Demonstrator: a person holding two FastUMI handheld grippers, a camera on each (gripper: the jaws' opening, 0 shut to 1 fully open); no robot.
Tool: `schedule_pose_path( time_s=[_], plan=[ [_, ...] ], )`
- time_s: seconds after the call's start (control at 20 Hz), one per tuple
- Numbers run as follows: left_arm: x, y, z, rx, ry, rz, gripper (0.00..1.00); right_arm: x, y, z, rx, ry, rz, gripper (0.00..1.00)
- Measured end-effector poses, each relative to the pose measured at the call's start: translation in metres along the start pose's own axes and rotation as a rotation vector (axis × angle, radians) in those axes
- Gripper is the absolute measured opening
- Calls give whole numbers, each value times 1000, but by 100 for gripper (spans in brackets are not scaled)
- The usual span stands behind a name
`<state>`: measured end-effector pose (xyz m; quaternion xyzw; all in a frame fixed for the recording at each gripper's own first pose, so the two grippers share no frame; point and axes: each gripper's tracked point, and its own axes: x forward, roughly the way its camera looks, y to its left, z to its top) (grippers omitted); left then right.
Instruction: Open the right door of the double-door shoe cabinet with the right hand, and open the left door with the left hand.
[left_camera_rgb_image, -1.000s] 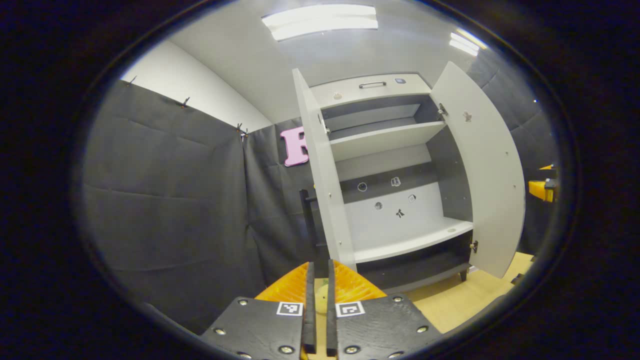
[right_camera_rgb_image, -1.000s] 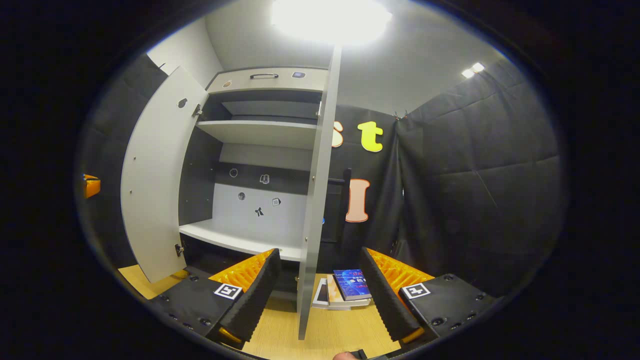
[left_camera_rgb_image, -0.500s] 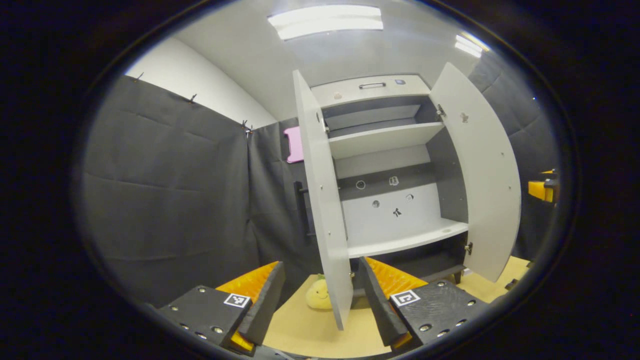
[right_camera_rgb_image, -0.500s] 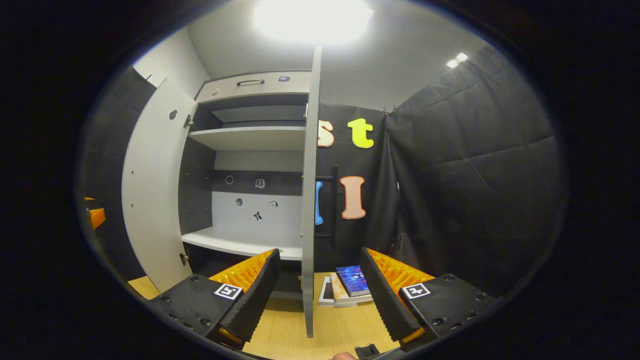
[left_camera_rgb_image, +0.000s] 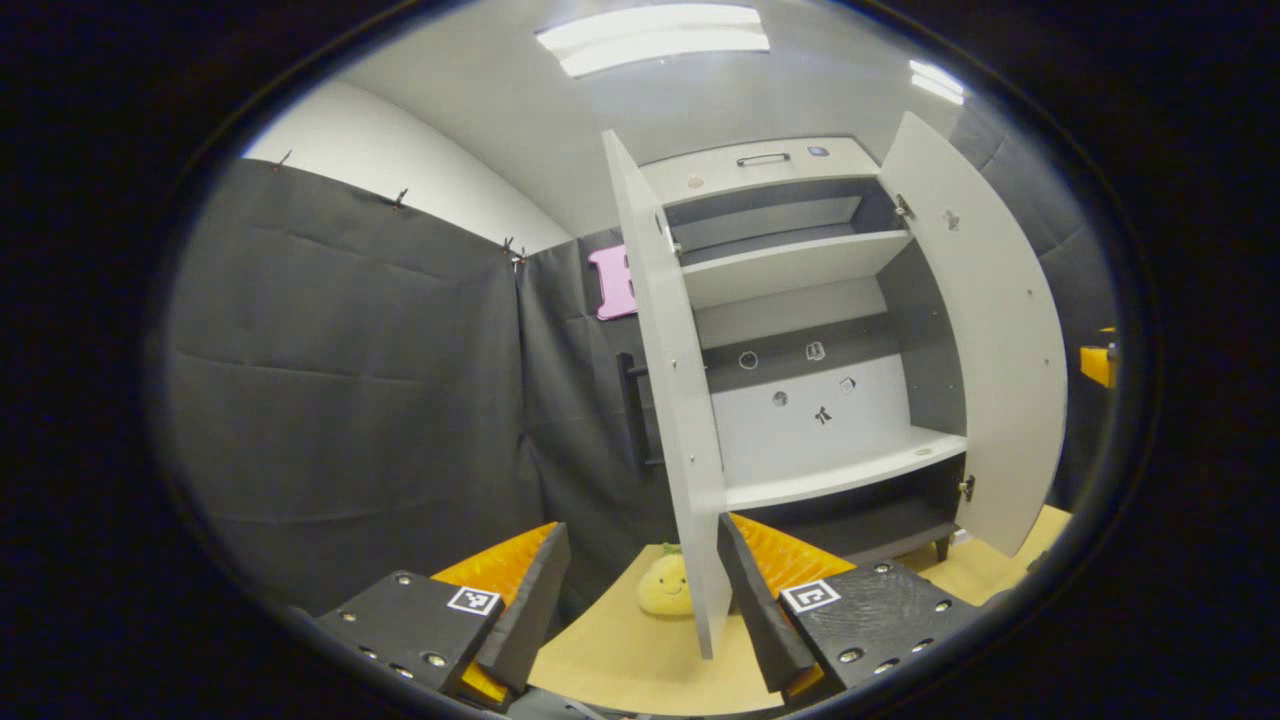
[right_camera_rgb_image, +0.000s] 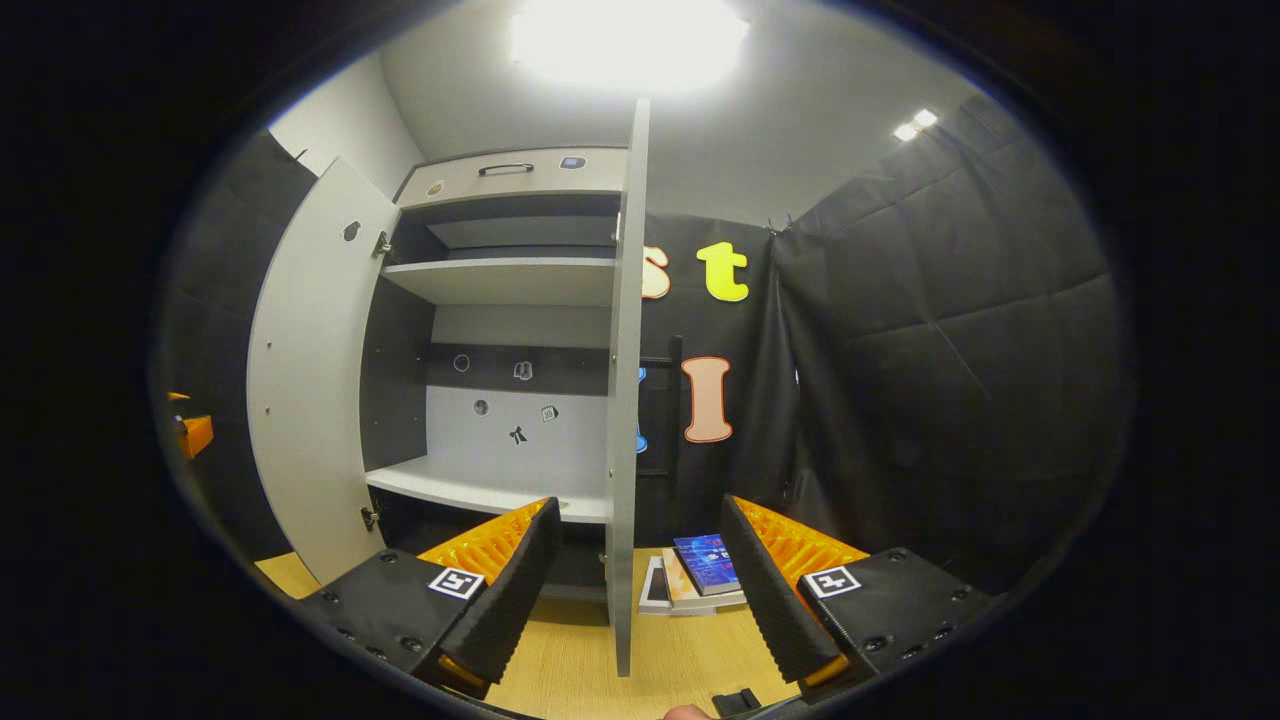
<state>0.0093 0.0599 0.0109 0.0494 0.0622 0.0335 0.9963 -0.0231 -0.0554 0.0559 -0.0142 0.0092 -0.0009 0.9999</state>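
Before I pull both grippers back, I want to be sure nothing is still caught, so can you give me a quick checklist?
1. Left door swung open: ok.
2. Right door swung open: ok.
3. Left gripper open, door edge between its fingers, neither pressing: ok.
4. Right gripper open, door edge between its fingers, no grip: ok.
5. Floor behind the doors: plush toy and books lie there, off the pull-back line: ok.
6. Space behind the grippers: cannot tell.

Left tongs (left_camera_rgb_image: 640, 590) and right tongs (right_camera_rgb_image: 640, 585) both gape wide.
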Motion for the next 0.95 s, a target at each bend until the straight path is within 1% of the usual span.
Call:
schedule_pose_path(
  time_s=[0.05, 0.1, 0.95],
  plan=[
    [1, 3, -1, 1, 2, 4, 87, 0, 1, -1, 2, 0, 0, 97],
    [2, 4, -2, 3, 4, 8, 86, 0, 1, 0, 3, -1, -1, 100],
    [17, -3, -1, 22, 2, -13, 87, 5, -1, -7, 19, 18, -19, 100]
  ],
)
